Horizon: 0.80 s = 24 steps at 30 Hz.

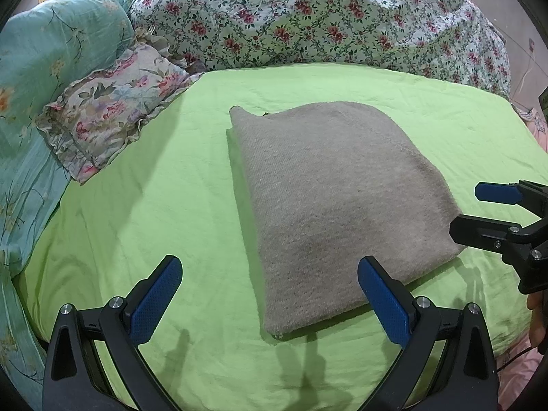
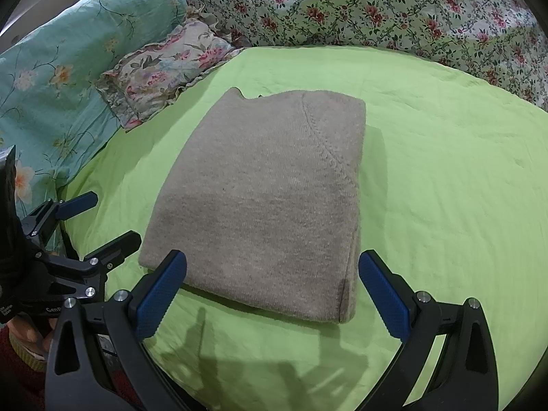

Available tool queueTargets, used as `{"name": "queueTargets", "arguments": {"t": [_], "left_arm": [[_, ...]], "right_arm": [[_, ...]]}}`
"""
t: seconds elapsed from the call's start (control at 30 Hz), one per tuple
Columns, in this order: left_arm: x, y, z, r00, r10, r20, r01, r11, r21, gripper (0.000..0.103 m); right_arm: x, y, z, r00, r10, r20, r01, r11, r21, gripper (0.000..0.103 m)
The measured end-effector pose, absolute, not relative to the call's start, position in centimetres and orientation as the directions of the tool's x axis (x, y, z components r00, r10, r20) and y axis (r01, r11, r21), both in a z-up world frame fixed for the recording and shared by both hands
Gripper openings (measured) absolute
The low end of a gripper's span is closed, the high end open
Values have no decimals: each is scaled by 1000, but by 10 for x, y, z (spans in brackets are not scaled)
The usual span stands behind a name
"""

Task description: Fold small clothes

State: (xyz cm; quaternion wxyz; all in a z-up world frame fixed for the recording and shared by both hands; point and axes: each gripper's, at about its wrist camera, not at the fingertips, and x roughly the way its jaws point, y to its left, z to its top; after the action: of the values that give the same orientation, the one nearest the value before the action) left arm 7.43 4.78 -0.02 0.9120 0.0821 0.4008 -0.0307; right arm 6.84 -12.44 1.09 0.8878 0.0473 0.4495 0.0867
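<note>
While the green sheet (image 1: 137, 205) spreads bare on all sides, the folded grey garment (image 1: 328, 205) lies flat at its centre, square-edged, with floral bedding (image 1: 308, 10) beyond its far edge. The left gripper (image 1: 270, 294) hovers at the garment's near edge, fingers apart and empty; the right gripper (image 2: 272, 287) likewise straddles the near edge from the other side, fingers spread, gripping nothing.

Folded sweater (image 2: 263, 202) mid-frame on the sheet (image 2: 445, 178), pillow (image 2: 164, 68) upper left, quilt (image 2: 376, 7) along the top.
</note>
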Motion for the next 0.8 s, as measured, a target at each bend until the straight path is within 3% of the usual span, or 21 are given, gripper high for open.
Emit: {"name": "queueTargets", "arguments": {"t": [0.8], "left_arm": [[90,46,4,676,24,-736,94,988,119,103]], "right_arm": [[87,-134,13,581,202,-789,-114,979,168,100]]}}
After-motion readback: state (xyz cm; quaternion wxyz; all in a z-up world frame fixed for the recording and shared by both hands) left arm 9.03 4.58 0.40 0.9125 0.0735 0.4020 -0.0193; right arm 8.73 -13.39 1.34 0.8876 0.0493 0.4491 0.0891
